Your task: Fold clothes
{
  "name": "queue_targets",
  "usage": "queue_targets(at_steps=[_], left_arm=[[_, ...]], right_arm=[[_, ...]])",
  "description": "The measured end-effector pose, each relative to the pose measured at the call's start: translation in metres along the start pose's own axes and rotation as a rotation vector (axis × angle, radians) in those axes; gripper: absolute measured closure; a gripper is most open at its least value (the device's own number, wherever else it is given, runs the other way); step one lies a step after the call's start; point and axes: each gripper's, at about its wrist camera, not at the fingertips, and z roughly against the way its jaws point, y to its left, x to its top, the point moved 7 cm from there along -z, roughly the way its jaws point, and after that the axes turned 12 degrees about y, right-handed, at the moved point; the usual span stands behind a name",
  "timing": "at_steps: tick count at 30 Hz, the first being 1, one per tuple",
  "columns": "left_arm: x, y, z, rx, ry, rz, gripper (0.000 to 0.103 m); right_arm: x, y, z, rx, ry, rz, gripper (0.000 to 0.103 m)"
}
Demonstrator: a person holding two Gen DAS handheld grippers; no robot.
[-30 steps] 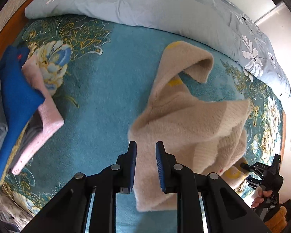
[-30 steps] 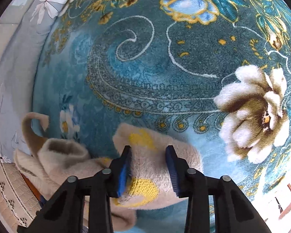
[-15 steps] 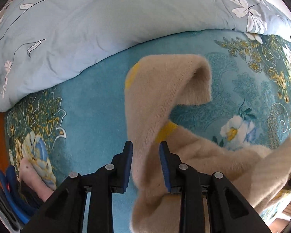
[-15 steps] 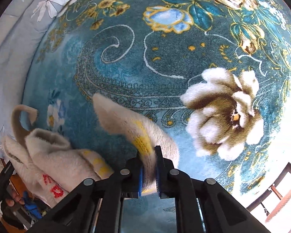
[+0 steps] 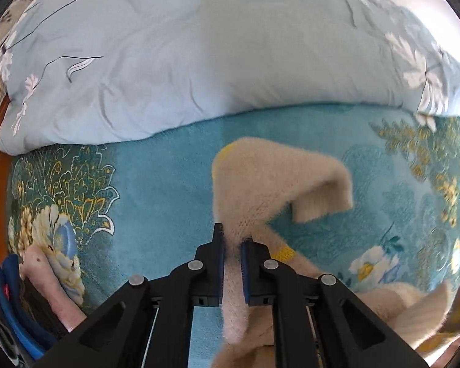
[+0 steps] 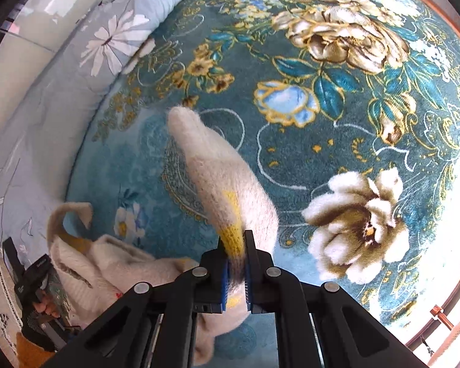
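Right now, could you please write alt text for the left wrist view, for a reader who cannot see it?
The left gripper is shut on a fuzzy cream sweater with yellow trim, lifting part of it off a teal floral blanket. A pale blue floral duvet lies behind, and other clothes sit at the left edge.

left wrist: close, faces quilt (image 5: pixel 199 61) | right wrist: close, down on blanket (image 6: pixel 337 141) | shared: sweater (image 5: pixel 260 178)
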Motion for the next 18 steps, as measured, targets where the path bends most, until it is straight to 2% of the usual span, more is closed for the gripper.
queue_targets(at_steps=[3, 7, 9, 11, 12, 14, 18], left_arm=[[-0.006, 0.019, 0.051, -0.115, -0.12, 0.067, 0.094], [-0.015, 0.047, 0.122, -0.231, -0.269, 0.146, 0.094], [-0.03, 0.065, 0.152, -0.307, -0.345, 0.201, 0.094], [-0.048, 0.078, 0.164, -0.275, -0.389, 0.244, 0.094], [-0.057, 0.084, 0.159, -0.25, -0.375, 0.266, 0.094], [-0.071, 0.096, 0.128, -0.246, -0.28, 0.33, 0.094], [-0.094, 0.11, 0.069, -0.223, -0.105, 0.41, 0.094]], right_arm=[[0.02, 0.002, 0.031, 0.024, -0.085, 0.0, 0.095], [0.05, 0.001, 0.088, 0.083, -0.228, -0.02, 0.095], [0.058, 0.002, 0.119, 0.111, -0.304, 0.0, 0.095], [0.062, 0.002, 0.137, 0.107, -0.347, 0.025, 0.095], [0.064, 0.0, 0.141, 0.096, -0.356, 0.035, 0.095], [0.072, -0.011, 0.135, 0.07, -0.342, 0.014, 0.095], [0.084, -0.021, 0.101, 0.065, -0.256, -0.02, 0.095]])
